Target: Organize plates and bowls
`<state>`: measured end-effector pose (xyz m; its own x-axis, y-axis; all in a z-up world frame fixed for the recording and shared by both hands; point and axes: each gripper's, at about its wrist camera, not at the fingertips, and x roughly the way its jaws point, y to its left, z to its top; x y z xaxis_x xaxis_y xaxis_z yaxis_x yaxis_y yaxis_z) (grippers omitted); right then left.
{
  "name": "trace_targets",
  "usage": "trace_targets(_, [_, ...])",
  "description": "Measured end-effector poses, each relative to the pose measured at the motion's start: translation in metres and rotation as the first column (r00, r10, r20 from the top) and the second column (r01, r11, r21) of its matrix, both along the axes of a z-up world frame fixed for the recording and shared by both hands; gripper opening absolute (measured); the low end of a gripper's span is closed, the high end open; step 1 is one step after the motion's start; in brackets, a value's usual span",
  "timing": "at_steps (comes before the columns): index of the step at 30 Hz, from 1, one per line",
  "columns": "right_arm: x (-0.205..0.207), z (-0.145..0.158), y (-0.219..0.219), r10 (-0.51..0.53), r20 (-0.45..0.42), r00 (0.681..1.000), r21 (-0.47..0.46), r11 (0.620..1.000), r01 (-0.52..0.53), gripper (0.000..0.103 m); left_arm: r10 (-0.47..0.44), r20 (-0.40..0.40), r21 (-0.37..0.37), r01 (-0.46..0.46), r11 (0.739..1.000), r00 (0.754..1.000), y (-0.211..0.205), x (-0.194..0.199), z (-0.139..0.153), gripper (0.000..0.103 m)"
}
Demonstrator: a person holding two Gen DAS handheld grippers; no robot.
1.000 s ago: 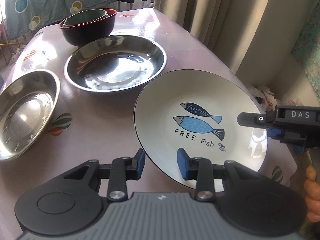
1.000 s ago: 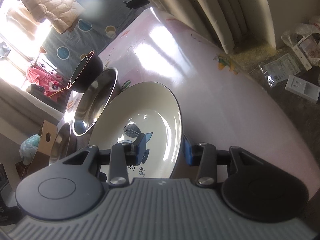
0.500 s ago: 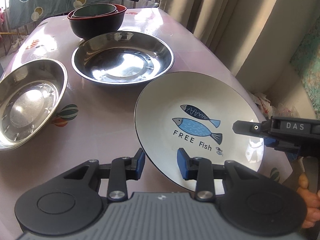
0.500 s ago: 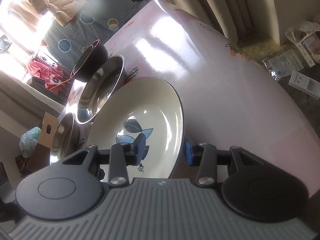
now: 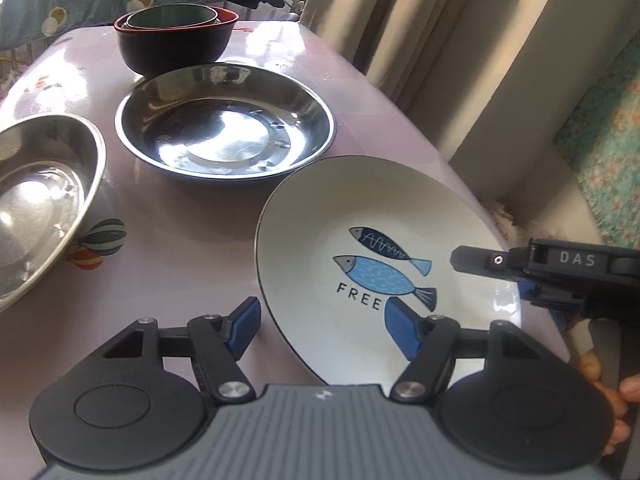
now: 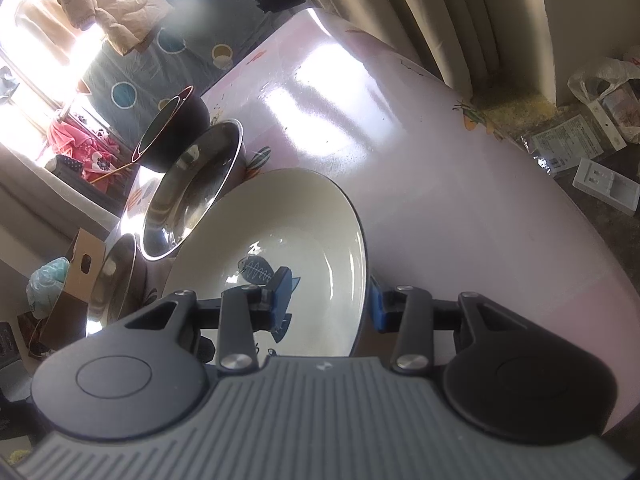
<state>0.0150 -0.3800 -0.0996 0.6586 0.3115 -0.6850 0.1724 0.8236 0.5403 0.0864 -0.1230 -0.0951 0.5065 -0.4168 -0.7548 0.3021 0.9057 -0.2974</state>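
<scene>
The fish-printed plate (image 5: 384,248) is lifted at the near right corner of the tabletop (image 5: 192,232), tilted, its rim straddled from two sides. The right tongs (image 6: 328,300) are set across the plate's right edge, one pad over the white face and one behind the rim, and appear closed on it, though contact at the outer pad cannot be told for certain. The left tongs (image 5: 320,324) are spread wide across the near rim, the right pad lying over the plate's face, the left pad off to the left of the rim over the tabletop; nothing is gripped by them. Beyond the plate, towards the far left, the large steel dish (image 5: 224,124) is found just beside the plate's far edge, and it is judged the likely place for stacking. Counted: one ceramic plate, two steel dishes, the second (image 5: 36,204) at the left edge, and one dark bowl (image 5: 172,48) with at least one smaller bowl nested inside.
</scene>
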Motion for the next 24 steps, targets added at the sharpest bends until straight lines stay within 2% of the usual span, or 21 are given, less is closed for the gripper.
trace_targets(2, [0.0, 0.0, 0.0, -0.003, 0.004, 1.0, 0.0, 1.0, 0.003, 0.038, -0.007, -0.001, -0.046, 0.007, 0.999, 1.0, 0.005, 0.002, -0.002, 0.07])
trace_targets(10, [-0.006, -0.006, -0.005, -0.035, 0.02, 0.999, 0.049, 0.998, 0.034, 0.036, -0.038, -0.009, -0.109, 0.037, 0.993, 0.999, 0.013, 0.015, -0.005, 0.068])
trace_targets(11, [-0.007, -0.006, -0.005, -0.039, 0.022, 0.999, 0.055, 0.998, 0.038, 0.035, -0.032, -0.013, -0.096, 0.03, 0.995, 0.999, 0.014, 0.018, -0.006, 0.067])
trace_targets(13, [-0.007, -0.008, -0.007, -0.043, 0.026, 0.999, 0.06, 0.997, 0.041, 0.033, -0.024, 0.002, -0.066, 0.025, 0.998, 1.0, 0.014, 0.02, -0.005, 0.057])
trace_targets(19, [-0.008, -0.009, -0.004, -0.058, 0.035, 0.998, 0.046, 0.997, 0.056, 0.029, -0.046, 0.047, 0.027, 0.045, 0.999, 0.998, 0.008, 0.023, -0.006, 0.043])
trace_targets(22, [-0.01, -0.009, -0.001, -0.064, 0.04, 0.997, 0.02, 0.998, 0.063, 0.024, -0.065, 0.079, 0.085, 0.058, 0.995, 0.995, 0.002, 0.02, -0.007, 0.038])
trace_targets(24, [-0.01, -0.009, 0.0, -0.065, 0.044, 0.997, 0.002, 0.998, 0.065, 0.021, -0.074, 0.101, 0.112, 0.063, 0.992, 0.992, -0.001, 0.017, -0.007, 0.039])
